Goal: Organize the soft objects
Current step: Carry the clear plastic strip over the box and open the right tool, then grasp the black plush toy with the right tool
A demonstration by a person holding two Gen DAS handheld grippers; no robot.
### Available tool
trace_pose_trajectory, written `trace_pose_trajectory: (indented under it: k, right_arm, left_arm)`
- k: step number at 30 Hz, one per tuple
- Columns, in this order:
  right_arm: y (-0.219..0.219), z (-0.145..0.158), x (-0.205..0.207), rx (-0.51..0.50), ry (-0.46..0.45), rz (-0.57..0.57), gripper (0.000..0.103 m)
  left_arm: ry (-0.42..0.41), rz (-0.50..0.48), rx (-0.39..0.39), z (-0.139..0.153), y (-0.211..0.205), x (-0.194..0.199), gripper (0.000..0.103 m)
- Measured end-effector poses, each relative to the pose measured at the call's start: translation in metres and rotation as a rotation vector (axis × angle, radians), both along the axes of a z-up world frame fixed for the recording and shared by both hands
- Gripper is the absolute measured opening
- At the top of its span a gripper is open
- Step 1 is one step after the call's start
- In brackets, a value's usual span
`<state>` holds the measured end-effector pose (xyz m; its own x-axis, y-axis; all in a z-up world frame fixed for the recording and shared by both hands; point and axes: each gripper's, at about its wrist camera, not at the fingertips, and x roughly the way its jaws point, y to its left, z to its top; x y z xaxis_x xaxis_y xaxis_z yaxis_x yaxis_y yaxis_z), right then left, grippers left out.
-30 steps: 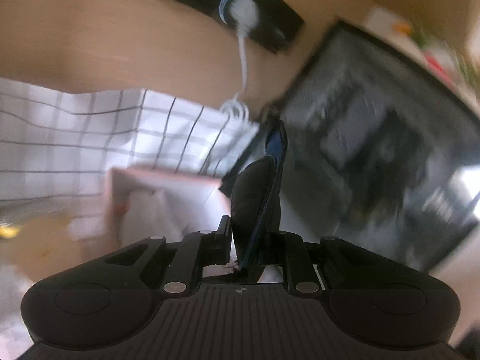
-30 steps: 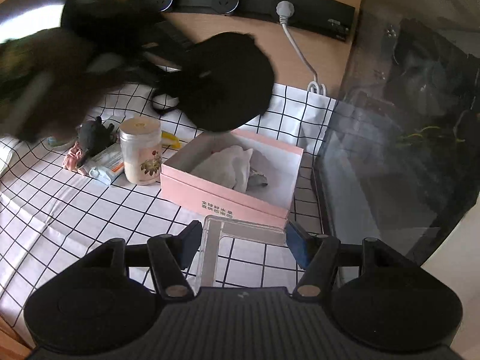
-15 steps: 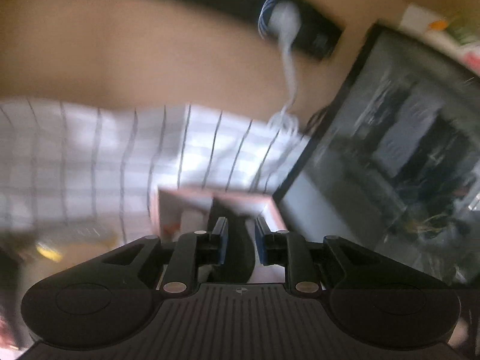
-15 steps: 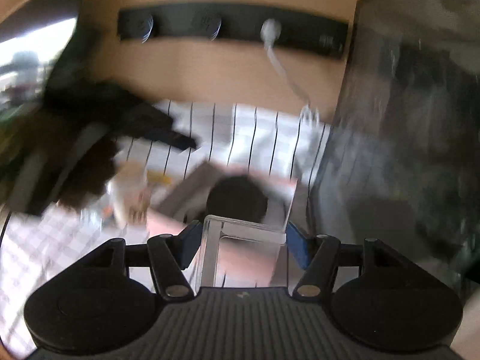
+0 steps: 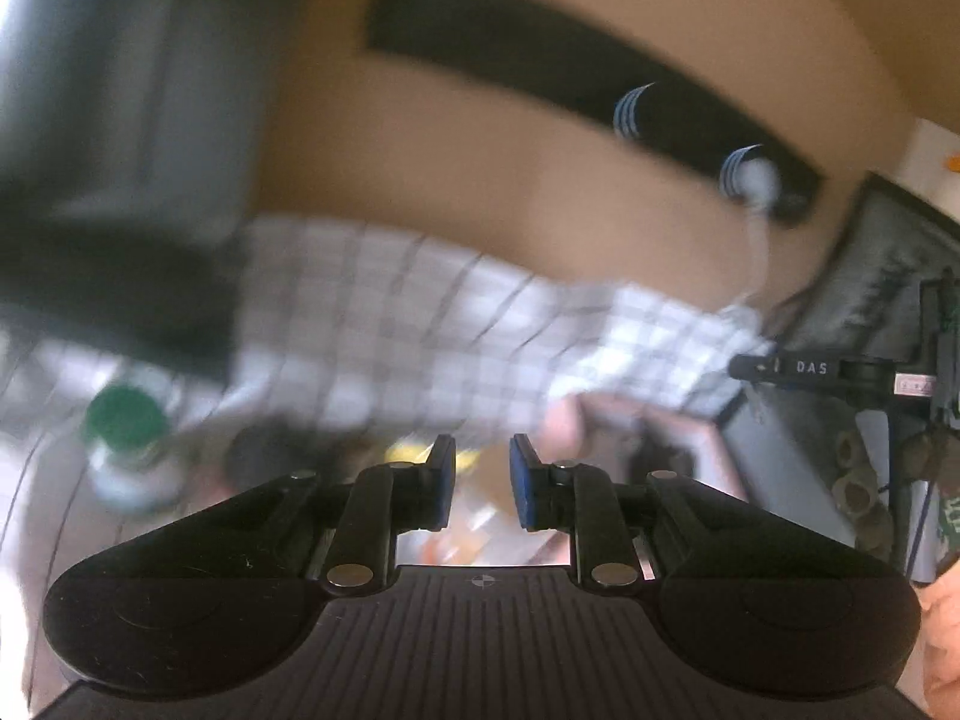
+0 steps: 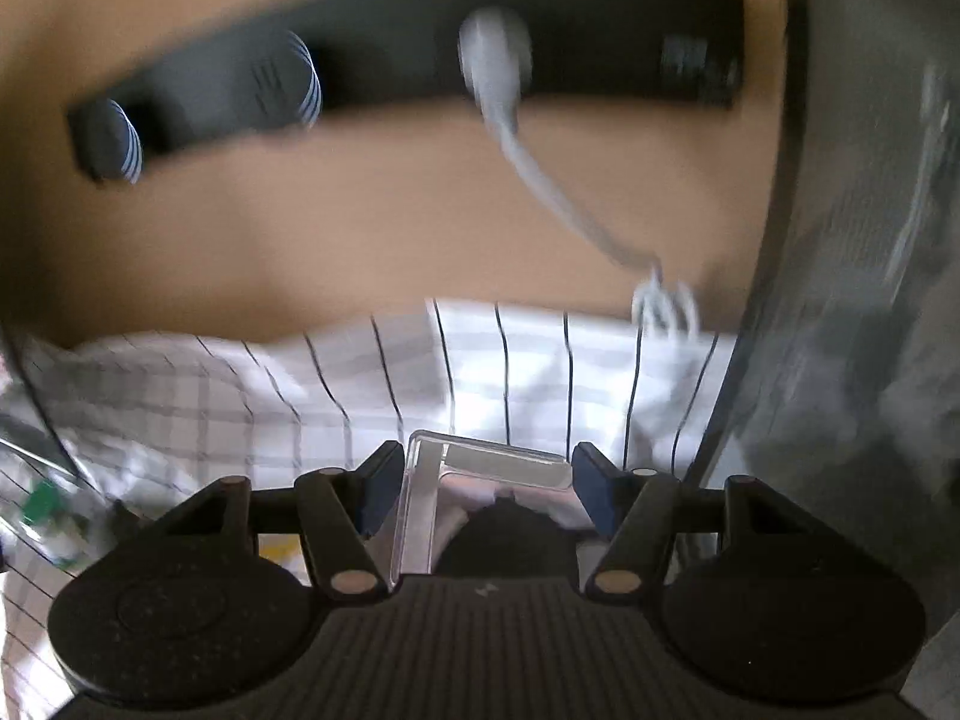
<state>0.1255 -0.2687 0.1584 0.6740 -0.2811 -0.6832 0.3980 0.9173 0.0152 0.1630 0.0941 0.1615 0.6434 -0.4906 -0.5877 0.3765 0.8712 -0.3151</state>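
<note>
Both views are blurred by motion. My left gripper (image 5: 479, 480) is open and empty, above the checked cloth. The pink box (image 5: 699, 438) lies to its right, with a dark soft object (image 5: 660, 456) inside it. My right gripper (image 6: 485, 489) is shut on a clear plastic lid (image 6: 480, 468). A dark soft object (image 6: 504, 534) shows just below the lid, seen through it.
A black power strip (image 6: 390, 60) with a white plug (image 6: 495, 60) runs along the wooden wall. A dark glass tank (image 5: 870, 330) stands on the right. A green-capped jar (image 5: 123, 438) and a dark object (image 5: 264, 450) sit left of the box on the checked cloth (image 6: 510, 372).
My left gripper let go of the dark soft object into the pink box, opened and swung left. My right gripper moved forward with the clear lid, toward the wall.
</note>
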Motion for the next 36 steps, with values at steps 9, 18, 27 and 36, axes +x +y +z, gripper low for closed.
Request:
trace_pose_trajectory:
  k: [9, 18, 27, 36]
  right_arm:
    - [0.008, -0.077, 0.01, 0.035, 0.152, -0.006, 0.076]
    - [0.094, -0.032, -0.046, -0.287, -0.095, 0.126, 0.103]
    - [0.21, -0.041, -0.04, -0.19, -0.083, 0.517, 0.103]
    - [0.288, -0.102, 0.063, -0.137, 0.02, 0.591, 0.103]
  left_arm:
    - [0.151, 0.056, 0.084, -0.066, 0.04, -0.014, 0.022]
    - [0.137, 0.122, 0.157, -0.104, 0.074, -0.03, 0.022]
    - [0.112, 0.264, 0.118, -0.101, 0.126, -0.028, 0.022]
    - [0.146, 0.224, 0.041, -0.107, 0.168, -0.032, 0.022]
